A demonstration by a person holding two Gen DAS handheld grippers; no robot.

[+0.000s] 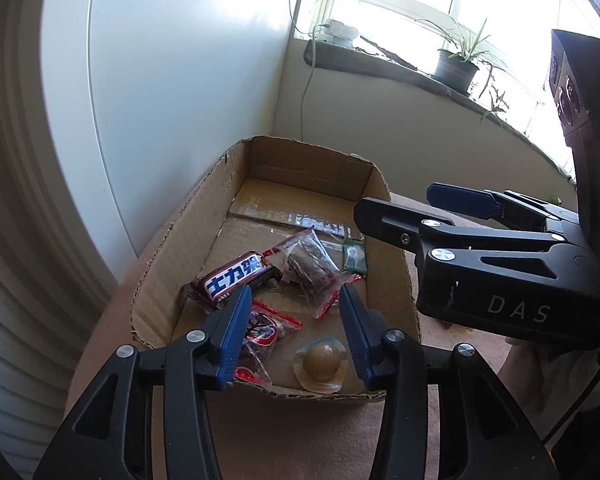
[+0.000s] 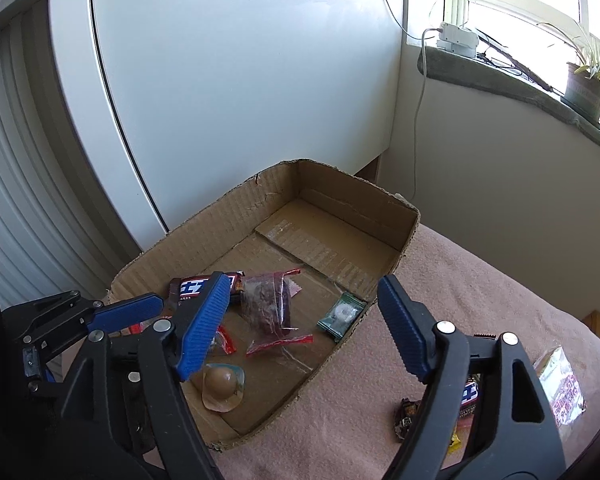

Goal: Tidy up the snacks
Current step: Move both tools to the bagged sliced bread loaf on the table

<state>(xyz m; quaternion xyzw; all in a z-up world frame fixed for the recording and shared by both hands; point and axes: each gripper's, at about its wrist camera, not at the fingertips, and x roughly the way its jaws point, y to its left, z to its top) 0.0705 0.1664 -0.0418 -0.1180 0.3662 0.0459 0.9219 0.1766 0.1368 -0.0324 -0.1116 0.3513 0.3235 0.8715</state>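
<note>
A low cardboard box (image 1: 172, 236) (image 2: 204, 220) holds a Snickers bar (image 1: 236, 276) (image 2: 192, 286), a dark snack in clear wrap (image 1: 312, 268) (image 2: 266, 300), a small green packet (image 1: 355, 258) (image 2: 342, 316), a brown jelly cup (image 1: 320, 362) (image 2: 220, 386) and a red-wrapped snack (image 1: 260, 332). My left gripper (image 1: 294, 332) hangs open over the box's near end, the red snack by its left finger, the jelly cup below. My right gripper (image 2: 304, 324) (image 1: 396, 200) stands open above the box's right side, holding nothing. The left gripper's blue finger (image 2: 128, 312) shows at left.
The box sits on a pink cloth (image 2: 480, 280). On the cloth to the right lie another Snickers bar (image 2: 470, 396), a pale packet (image 2: 560, 392) and a yellow wrapper (image 2: 456, 438). A white rounded cabinet (image 2: 240, 80) rises behind; potted plants (image 1: 458, 66) stand on the window sill.
</note>
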